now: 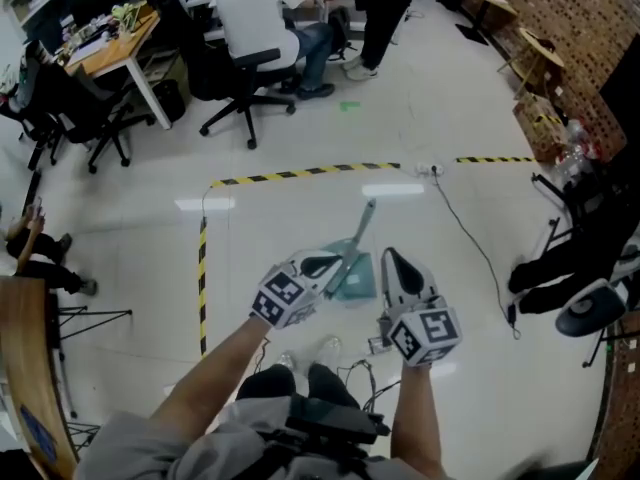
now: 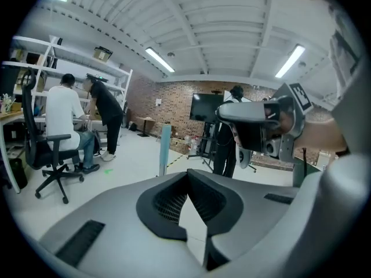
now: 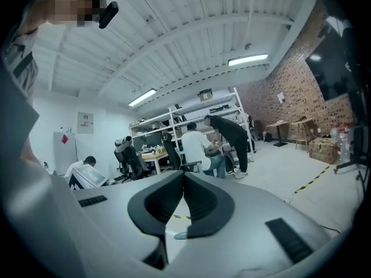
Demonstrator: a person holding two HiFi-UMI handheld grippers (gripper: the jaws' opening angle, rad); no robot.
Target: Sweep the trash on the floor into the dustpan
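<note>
My left hand-held gripper (image 1: 322, 265) and right hand-held gripper (image 1: 393, 261) both have their jaws pressed together, empty. The teal dustpan (image 1: 352, 276) sits on the floor (image 1: 300, 218) just ahead, between them, handle on its far side.

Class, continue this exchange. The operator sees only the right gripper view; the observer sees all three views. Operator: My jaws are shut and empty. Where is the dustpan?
Observer: Head view: the dustpan lies on the floor before you, showing between the left gripper and the right gripper, its handle standing up.
Operator: Does the left gripper hold anything?
Observer: No; its own view shows its jaws shut, nothing between them.
Operator: Any trash in sight?
Observer: Only a small green spot on the floor near the seated person; what it is, I cannot tell.
</note>
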